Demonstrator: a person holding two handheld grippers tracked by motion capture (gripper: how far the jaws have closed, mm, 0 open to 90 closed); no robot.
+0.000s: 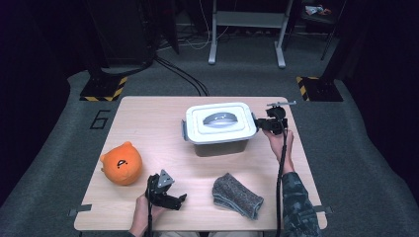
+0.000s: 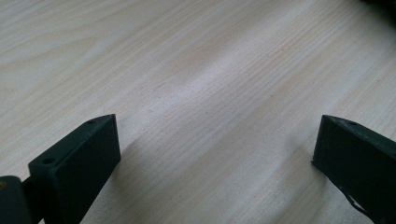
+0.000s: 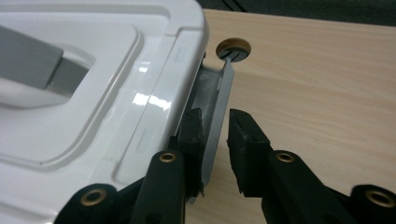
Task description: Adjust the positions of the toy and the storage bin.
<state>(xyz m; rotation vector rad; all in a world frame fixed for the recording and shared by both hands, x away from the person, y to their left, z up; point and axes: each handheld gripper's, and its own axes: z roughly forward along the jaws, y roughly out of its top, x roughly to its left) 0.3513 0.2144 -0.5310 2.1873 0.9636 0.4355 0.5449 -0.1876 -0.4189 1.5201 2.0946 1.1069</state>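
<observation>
Risk assessment, high view: the white lidded storage box (image 1: 220,127) stands at the far middle of the wooden table (image 1: 148,118), lid on, grey handle on top. The right gripper (image 1: 258,123) is at the box's right end, at the grey side latch (image 1: 255,123). The left gripper (image 1: 179,199) rests near the table's front edge, between the orange plush toy (image 1: 121,163) and the grey folded cloth (image 1: 236,196), well apart from the box. With nothing bracing the box, a pull on the latch could slide or tip it toward the table's right edge

Left gripper view: jaws stand wide with bare table (image 2: 196,93) between them; nothing held. This hand offers no support if the box shifts

Right gripper view: jaws are narrow, straddling the thin grey latch (image 3: 219,107) beside the lid rim of the box (image 3: 116,70). The left pad (image 3: 192,130) lies against the latch; a slight gap appears to remain at the right pad (image 3: 240,140), though the angle makes contact hard to confirm. Only the latch's lower edge sits between the pads, so the bite is shallow. Probable faults: pads slipping off the smooth plastic, the latch snapping back, or twisting force bending the latch
</observation>
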